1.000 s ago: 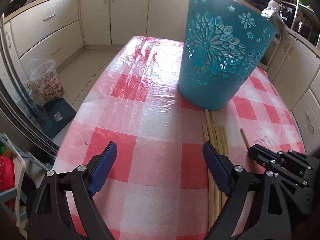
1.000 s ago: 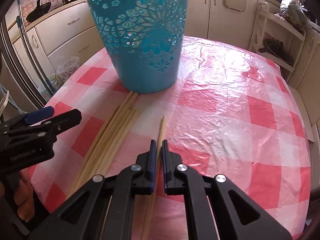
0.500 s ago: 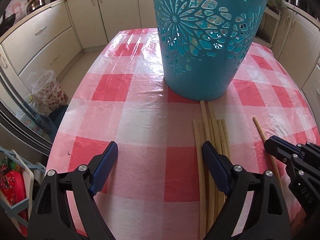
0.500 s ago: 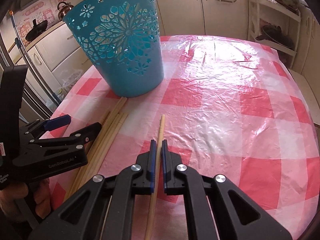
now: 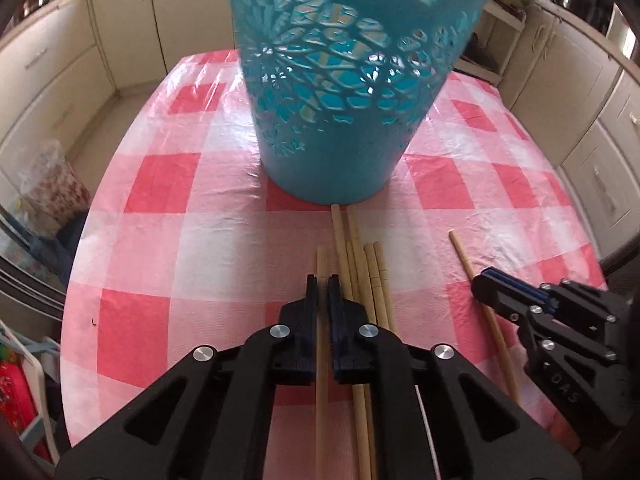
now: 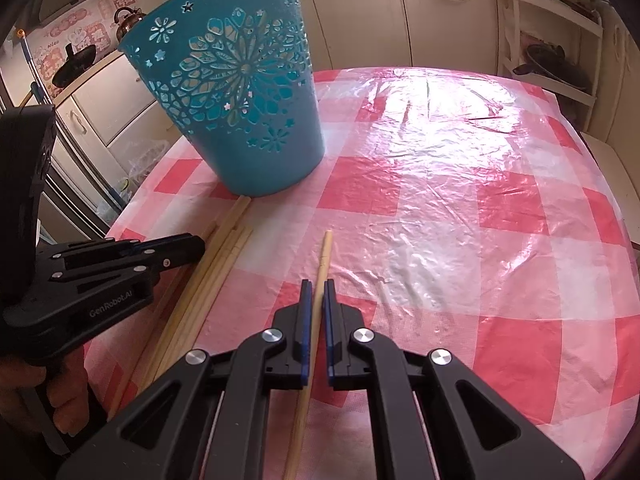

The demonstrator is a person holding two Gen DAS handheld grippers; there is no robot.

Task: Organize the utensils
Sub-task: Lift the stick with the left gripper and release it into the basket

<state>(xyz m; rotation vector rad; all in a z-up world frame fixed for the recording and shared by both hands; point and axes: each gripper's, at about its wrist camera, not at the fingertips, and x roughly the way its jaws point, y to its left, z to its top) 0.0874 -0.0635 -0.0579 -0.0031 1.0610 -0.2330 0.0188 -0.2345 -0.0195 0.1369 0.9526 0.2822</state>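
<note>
On the pink and white checked tablecloth (image 5: 160,240) the left gripper (image 5: 322,292) has its two blue claws closed tight on one long wooden chopstick (image 5: 321,264), the one at the left edge of the pile. The pile of chopsticks (image 5: 366,272) lies just to the right of it, at about 1 o'clock from the claws, with its far tips touching the foot of the blue basket (image 5: 340,100) at 12 o'clock. Further right, the right gripper (image 6: 316,292) is closed on a single chopstick (image 6: 325,252) that lies apart from the pile, pointing to 12 o'clock, with the basket up at 11 o'clock in that view. The sticks look light, thin, stiff and smooth, so I think they could slip or swing if held at one end. Holding nearer the middle looks safer, and only one at a time. The basket has flower holes, so a thin stick might poke through. The side of the left gripper reads "GenRobot.AI", and the right one shows the letters "DAS".
</note>
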